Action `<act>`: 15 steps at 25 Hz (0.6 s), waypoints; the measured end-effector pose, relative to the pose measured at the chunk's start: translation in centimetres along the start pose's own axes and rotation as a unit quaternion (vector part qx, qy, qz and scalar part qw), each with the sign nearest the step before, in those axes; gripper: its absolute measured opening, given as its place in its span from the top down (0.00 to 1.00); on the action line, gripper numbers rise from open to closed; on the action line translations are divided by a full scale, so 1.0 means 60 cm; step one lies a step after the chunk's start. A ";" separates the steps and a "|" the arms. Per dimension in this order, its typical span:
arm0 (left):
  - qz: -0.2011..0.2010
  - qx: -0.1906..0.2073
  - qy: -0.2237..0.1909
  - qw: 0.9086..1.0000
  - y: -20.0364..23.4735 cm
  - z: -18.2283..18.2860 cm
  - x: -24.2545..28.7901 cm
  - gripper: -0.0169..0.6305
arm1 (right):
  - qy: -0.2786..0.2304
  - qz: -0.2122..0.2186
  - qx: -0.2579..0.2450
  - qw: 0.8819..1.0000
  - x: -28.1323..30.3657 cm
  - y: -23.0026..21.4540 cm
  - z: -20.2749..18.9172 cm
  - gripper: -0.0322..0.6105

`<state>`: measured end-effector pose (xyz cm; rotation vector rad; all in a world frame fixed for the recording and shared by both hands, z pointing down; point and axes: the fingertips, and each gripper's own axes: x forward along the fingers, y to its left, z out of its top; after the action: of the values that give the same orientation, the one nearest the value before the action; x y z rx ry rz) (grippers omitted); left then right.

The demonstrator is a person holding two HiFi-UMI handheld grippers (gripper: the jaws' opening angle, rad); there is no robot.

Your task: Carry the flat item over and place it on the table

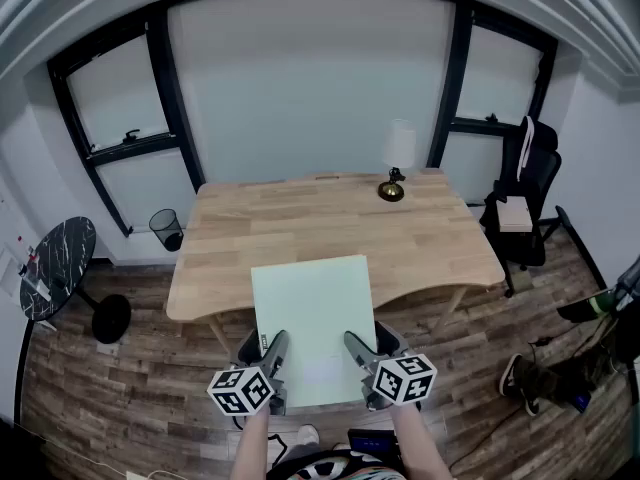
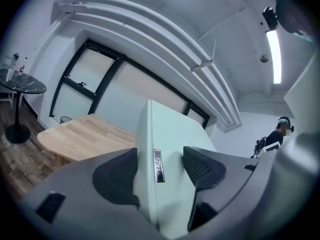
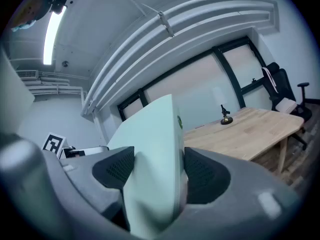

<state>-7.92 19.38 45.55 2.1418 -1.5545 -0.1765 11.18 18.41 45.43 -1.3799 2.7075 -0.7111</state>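
A pale green flat board [image 1: 312, 313] hangs level in the air, its far edge over the near edge of the wooden table [image 1: 330, 218]. My left gripper [image 1: 265, 353] is shut on the board's near left edge, and my right gripper [image 1: 372, 348] is shut on its near right edge. In the left gripper view the board [image 2: 165, 139] stands edge-on between the dark pads of that gripper [image 2: 159, 169]. The right gripper view shows the same: the board [image 3: 150, 144] is pinched between the jaws of the right gripper [image 3: 152, 169].
A small lamp [image 1: 397, 163] stands at the table's far right. A black office chair [image 1: 525, 203] is to the right. At the left are a round black side table [image 1: 55, 268] and a wire bin [image 1: 166, 229]. Shoes [image 1: 540, 378] lie on the wooden floor, right.
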 end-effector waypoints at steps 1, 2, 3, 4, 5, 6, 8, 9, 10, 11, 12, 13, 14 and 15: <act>0.001 0.002 0.001 1.000 -0.003 0.001 -0.001 0.53 | 0.000 0.001 0.002 1.000 -0.002 0.000 0.002 0.48; 0.001 0.003 0.001 1.000 -0.005 0.002 -0.001 0.53 | 0.000 0.001 0.004 1.000 -0.005 0.000 0.003 0.48; 0.001 0.004 0.002 1.000 -0.008 0.002 -0.001 0.53 | -0.001 0.001 0.005 1.000 -0.007 -0.001 0.005 0.48; 0.001 0.005 0.003 1.000 -0.010 0.002 0.000 0.53 | -0.001 0.001 0.005 1.000 -0.009 -0.002 0.006 0.48; 0.001 0.006 0.004 1.000 -0.013 0.001 0.000 0.53 | -0.001 0.002 0.006 1.000 -0.011 -0.003 0.006 0.48; 0.001 0.005 0.005 1.000 -0.015 -0.001 0.001 0.53 | -0.001 0.002 0.007 1.000 -0.014 -0.005 0.006 0.48; 0.000 0.003 0.007 1.000 -0.022 -0.006 0.001 0.53 | -0.001 0.003 0.009 1.000 -0.021 -0.011 0.004 0.48; 0.000 0.003 0.007 1.000 -0.025 -0.010 0.001 0.53 | -0.001 0.002 0.010 1.000 -0.025 -0.014 0.003 0.48; 0.000 0.003 0.008 1.000 -0.029 -0.012 0.000 0.53 | -0.001 0.001 0.011 1.000 -0.028 -0.017 0.002 0.48; 0.000 0.003 0.008 1.000 -0.032 -0.015 0.000 0.53 | 0.000 0.000 0.011 1.000 -0.031 -0.020 0.001 0.48; 0.000 0.004 0.009 1.000 -0.035 -0.018 -0.001 0.53 | 0.000 -0.001 0.012 1.000 -0.034 -0.022 -0.001 0.48; 0.000 0.004 0.010 1.000 -0.036 -0.020 -0.001 0.53 | 0.001 -0.002 0.014 1.000 -0.037 -0.023 -0.003 0.48; 0.000 0.004 0.012 1.000 -0.037 -0.023 -0.002 0.53 | 0.001 -0.001 0.017 1.000 -0.039 -0.024 -0.005 0.48; -0.001 0.004 0.014 1.000 -0.038 -0.025 -0.003 0.53 | 0.001 -0.001 0.020 1.000 -0.041 -0.025 -0.008 0.48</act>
<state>-5.47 20.51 45.81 2.1430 -1.5398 -0.1391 13.71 19.72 45.99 -1.3737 2.6789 -0.7642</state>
